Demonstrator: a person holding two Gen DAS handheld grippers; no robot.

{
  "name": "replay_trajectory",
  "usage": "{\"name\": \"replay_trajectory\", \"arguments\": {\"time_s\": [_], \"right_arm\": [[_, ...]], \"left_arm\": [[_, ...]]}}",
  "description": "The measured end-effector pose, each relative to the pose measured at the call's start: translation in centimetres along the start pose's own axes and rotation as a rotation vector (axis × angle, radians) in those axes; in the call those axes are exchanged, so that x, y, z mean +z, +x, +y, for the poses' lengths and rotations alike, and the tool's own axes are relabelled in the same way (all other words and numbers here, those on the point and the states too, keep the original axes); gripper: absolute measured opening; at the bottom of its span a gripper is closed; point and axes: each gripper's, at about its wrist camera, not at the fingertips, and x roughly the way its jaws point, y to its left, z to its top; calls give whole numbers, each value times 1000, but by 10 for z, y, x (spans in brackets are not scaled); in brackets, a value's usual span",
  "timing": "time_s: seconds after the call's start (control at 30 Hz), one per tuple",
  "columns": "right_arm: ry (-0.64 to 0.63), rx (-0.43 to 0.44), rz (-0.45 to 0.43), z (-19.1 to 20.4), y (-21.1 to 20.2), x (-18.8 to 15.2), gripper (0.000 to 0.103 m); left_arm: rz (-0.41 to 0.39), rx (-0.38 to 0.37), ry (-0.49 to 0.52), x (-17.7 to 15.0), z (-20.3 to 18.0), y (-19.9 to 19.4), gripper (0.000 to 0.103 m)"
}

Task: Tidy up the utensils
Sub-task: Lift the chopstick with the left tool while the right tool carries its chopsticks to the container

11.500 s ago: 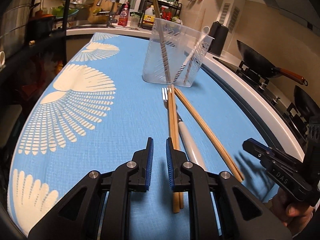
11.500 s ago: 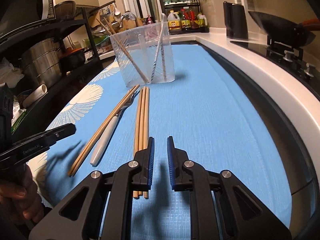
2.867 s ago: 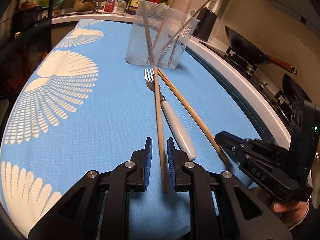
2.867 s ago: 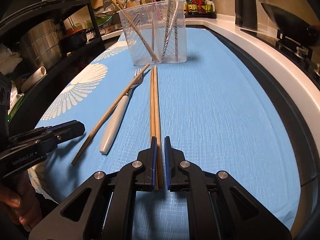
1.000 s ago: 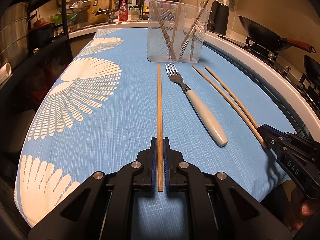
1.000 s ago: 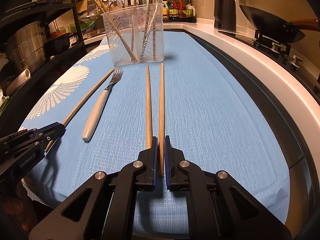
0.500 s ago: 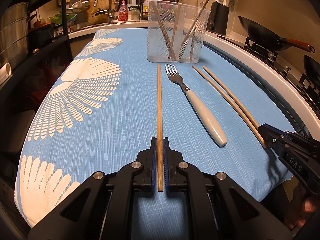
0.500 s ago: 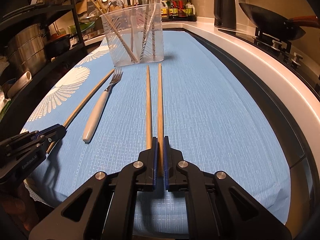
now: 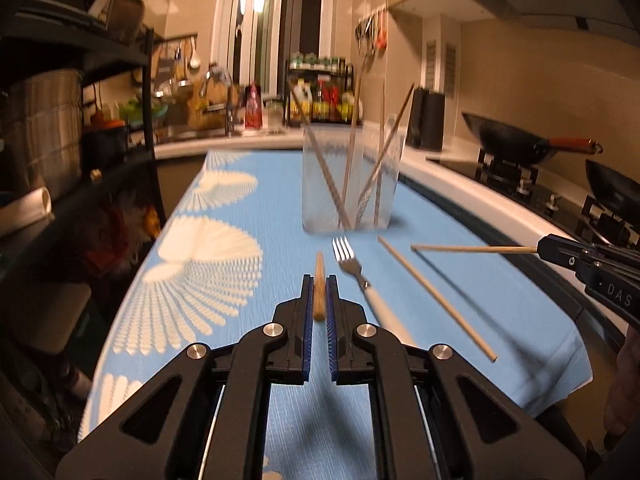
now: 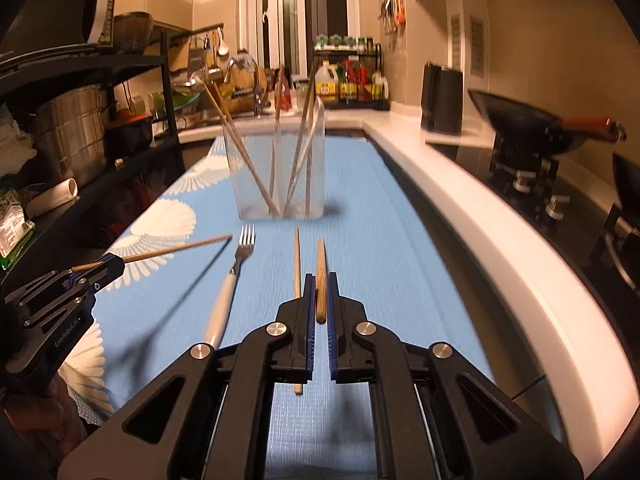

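On cloth (image 9: 248, 320): clear container (image 9: 350, 178) holding chopsticks (image 9: 328, 184).

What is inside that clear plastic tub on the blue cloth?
The tub holds several chopsticks leaning against its walls, plus a pale striped handle. Motion blur hides the exact count.

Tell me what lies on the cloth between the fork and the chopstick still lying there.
Nothing: in the left wrist view, only bare blue cloth separates the fork from the lying chopstick; the right wrist view agrees.
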Motion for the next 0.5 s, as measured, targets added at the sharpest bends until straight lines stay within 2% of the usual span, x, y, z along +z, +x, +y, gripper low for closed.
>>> {"name": "replay_trajectory", "arguments": {"time_s": [0.2, 0.5], "right_arm": [[-25, -13, -71, -1, -23, 22, 5], [-25, -8, -120, -4, -35, 40, 5]], "left_arm": [[-91, -8, 16, 11, -3, -15, 6], [-132, -28, 11, 22, -3, -23, 6]]}}
